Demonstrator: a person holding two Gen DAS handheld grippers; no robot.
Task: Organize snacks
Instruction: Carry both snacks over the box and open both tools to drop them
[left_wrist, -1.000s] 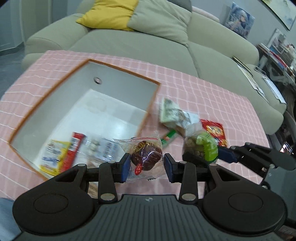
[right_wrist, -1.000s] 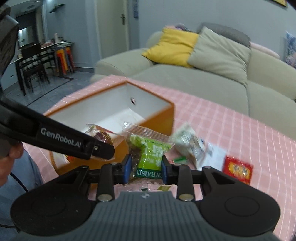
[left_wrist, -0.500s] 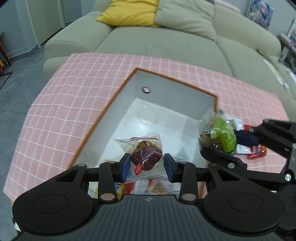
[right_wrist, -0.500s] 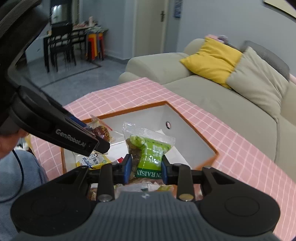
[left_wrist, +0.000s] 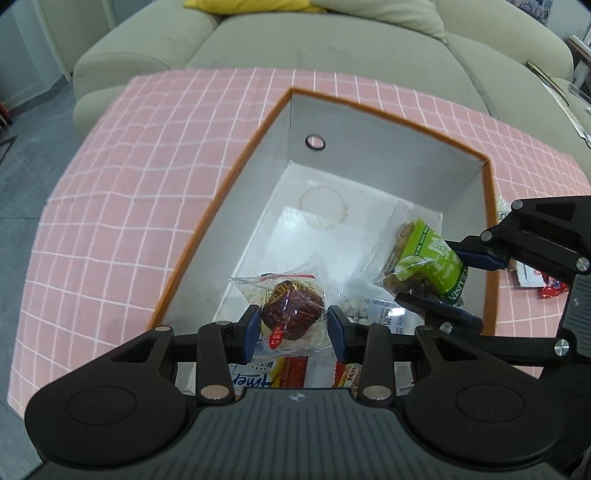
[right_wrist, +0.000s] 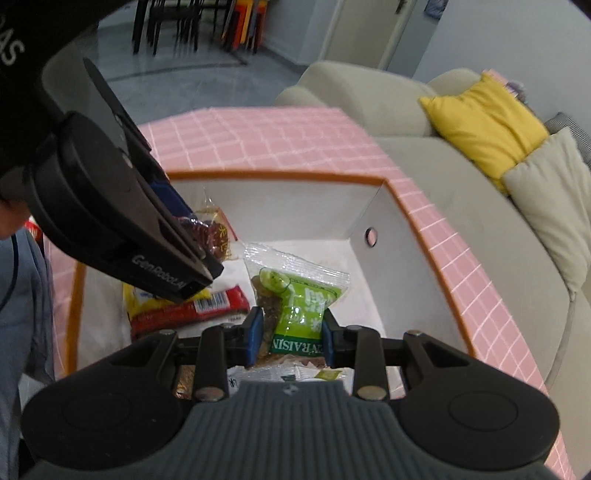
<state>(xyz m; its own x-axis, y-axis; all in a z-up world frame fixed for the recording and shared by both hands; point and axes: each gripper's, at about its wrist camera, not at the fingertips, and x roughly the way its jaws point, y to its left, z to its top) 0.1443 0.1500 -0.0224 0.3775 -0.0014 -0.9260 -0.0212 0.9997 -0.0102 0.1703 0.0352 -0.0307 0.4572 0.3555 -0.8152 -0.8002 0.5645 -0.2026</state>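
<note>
My left gripper (left_wrist: 291, 328) is shut on a clear packet with a dark red date (left_wrist: 290, 314), hanging over the near part of the orange-rimmed white box (left_wrist: 388, 177). My right gripper (right_wrist: 290, 339) is shut on a green raisin packet (right_wrist: 299, 306), also over the box; the raisin packet (left_wrist: 428, 258) shows at the right in the left wrist view, with the right gripper (left_wrist: 452, 286) around it. Several snack packets lie on the box floor, among them a yellow and red one (right_wrist: 184, 306).
The box stands on a pink checked tablecloth (left_wrist: 129, 184). A red snack packet (left_wrist: 552, 290) and other wrappers lie on the cloth right of the box. A beige sofa (left_wrist: 332, 40) with a yellow cushion (right_wrist: 484, 114) is behind the table.
Both grippers have travelled from the loose snacks right of the box to over the box, carrying their packets and sinking a little. The right gripper has rolled.
</note>
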